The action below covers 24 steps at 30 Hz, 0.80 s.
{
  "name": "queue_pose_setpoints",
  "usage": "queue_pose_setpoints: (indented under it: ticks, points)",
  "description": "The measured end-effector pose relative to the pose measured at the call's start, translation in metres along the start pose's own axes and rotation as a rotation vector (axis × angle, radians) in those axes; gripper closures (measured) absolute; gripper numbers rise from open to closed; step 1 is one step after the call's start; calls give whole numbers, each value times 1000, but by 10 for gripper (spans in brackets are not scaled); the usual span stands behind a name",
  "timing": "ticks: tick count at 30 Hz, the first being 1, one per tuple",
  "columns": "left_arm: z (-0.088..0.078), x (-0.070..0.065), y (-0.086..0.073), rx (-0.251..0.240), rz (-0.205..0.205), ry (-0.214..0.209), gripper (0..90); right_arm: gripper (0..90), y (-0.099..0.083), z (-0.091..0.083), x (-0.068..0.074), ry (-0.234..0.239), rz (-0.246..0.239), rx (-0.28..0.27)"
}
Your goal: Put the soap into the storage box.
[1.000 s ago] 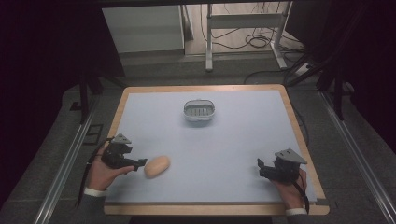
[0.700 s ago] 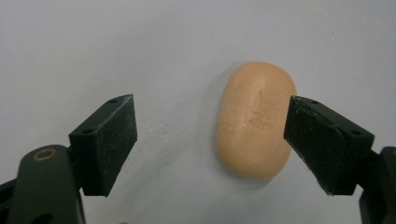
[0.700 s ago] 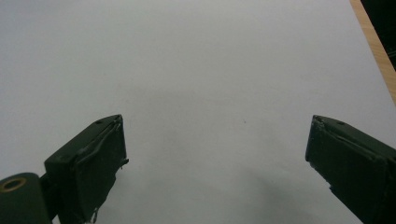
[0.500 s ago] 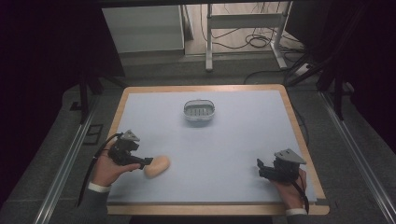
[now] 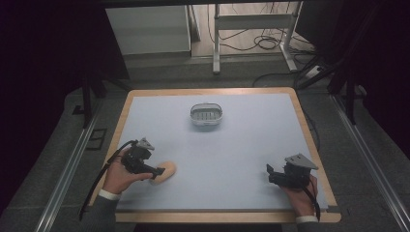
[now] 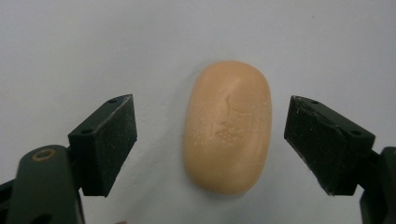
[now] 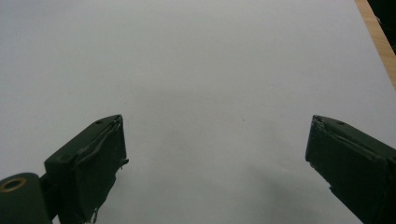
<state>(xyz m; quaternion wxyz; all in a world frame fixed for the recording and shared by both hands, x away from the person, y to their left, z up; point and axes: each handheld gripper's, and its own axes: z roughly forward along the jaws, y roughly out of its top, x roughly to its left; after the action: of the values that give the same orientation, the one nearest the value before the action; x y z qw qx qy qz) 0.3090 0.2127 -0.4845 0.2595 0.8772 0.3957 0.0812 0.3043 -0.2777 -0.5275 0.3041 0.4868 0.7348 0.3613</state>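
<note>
An oval orange-tan bar of soap [image 6: 228, 128] lies flat on the pale table; in the high view the soap [image 5: 166, 170] is near the front left. My left gripper [image 6: 210, 140] is open, its two jaws standing on either side of the soap without touching it; in the high view the left gripper [image 5: 153, 170] sits right at the soap. My right gripper [image 7: 215, 163] is open over bare table, and the right gripper [image 5: 271, 174] rests at the front right in the person's hand. A small grey soap dish [image 5: 206, 114] stands at the table's middle back.
The table [image 5: 251, 145] has a wooden rim [image 5: 309, 140]. Its right edge shows in the right gripper view as a wooden strip [image 7: 376, 42]. Beyond the far edge are a metal frame's legs [image 5: 216, 43] and loose cables [image 5: 261, 43] on the floor.
My left gripper has moved right and forward to the soap, and its jaws now straddle it. The right gripper has stayed put.
</note>
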Motion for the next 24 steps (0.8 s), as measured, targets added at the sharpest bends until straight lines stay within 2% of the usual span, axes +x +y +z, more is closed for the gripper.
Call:
queue_pose_setpoints:
  ticks: [9,15,21,24]
  points:
    - [18,-6,1,58,14,-11,164,53,0,1,0,-4,6,5]
    - [25,-8,0,77,16,-22,166,52,0,1,0,-4,7,6]
    - [33,-10,-1,100,22,-12,184,52,0,0,0,-6,5,3]
    - [37,-12,-2,95,20,-2,195,52,0,0,0,-8,4,2]
